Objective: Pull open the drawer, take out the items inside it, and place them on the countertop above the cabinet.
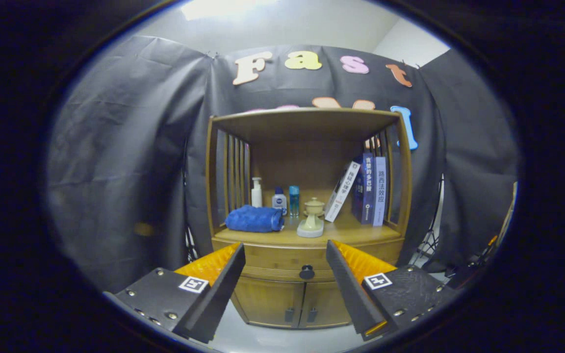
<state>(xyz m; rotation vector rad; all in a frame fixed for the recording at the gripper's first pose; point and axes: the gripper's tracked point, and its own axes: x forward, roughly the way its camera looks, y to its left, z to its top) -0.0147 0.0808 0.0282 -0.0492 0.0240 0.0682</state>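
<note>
Holding my hand-held gripper [285, 274] wide open and empty at lower centre, I see the drawer [282, 267] closed, its knob [306, 272] between the fingers, its contents hidden.

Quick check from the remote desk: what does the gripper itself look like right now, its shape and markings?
The gripper has two wedge-shaped fingers, ridged on the inner faces and tapering forward. Each is mounted on a dark block with small round screws along its edge and a square white tag printed with a black pattern. The fingers stand open, the drawer knob beyond them.
</note>
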